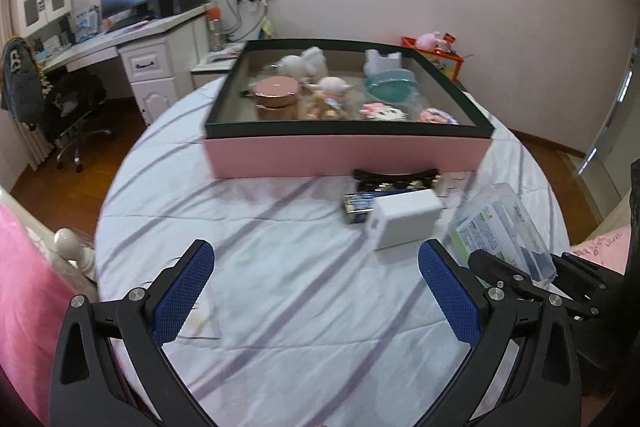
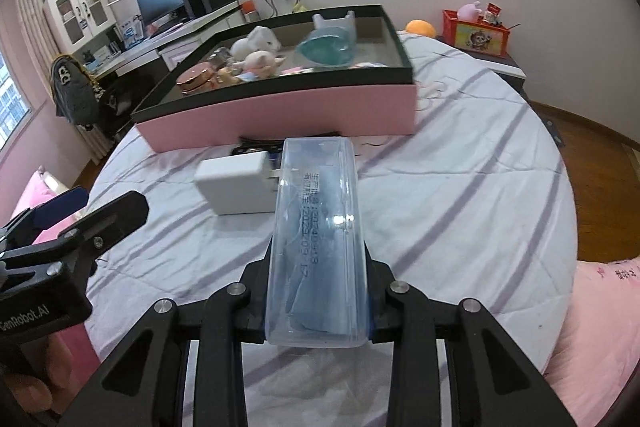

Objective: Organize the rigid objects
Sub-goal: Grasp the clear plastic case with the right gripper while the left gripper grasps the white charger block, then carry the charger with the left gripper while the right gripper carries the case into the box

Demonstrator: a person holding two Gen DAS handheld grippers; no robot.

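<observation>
Right gripper (image 2: 318, 303) is nearest the lens in the right wrist view: its jaws are squeezed in on a clear plastic case (image 2: 318, 243) w/ something blue inside and printed text on its side. The case sticks out long past the jaws, pointing at the pink box (image 2: 280, 115). It looks lifted off the bed sheet (image 2: 460, 195), not lying on it.

Left gripper (image 1: 316, 291): jaws wide apart, blue pads (image 1: 448, 299) bare, nothing btwn them. Only sheet sits under the gap.

Out from the jaws, all places vs. the pink box: a white block (image 1: 404, 221) lies on the sheet a bit in front of the box's front wall. Just behind it, nearer the box, a dark blue thing (image 1: 358, 205), and touching the box front, a black clip-like thing (image 1: 396, 179). Inside the box: a rose-gold tin (image 1: 278, 97), small dolls (image 1: 330, 93), a teal bowl (image 1: 390, 87).

Step, I think: the case is picked up and is on its way to the box. Next move needs the right hand to lift the case over the dark rim and let go in a free spot, maybe the near left part, w/o knocking the dolls. Left hand looks set for the white block next.

Diff btwn views: right wrist view shows the grip and the print on the case; left wrist view shows the case (image 1: 512, 231) from the side, w/ a green-white paper label, and the right gripper's outside only. The left view also shows the box's inside more from above.
</observation>
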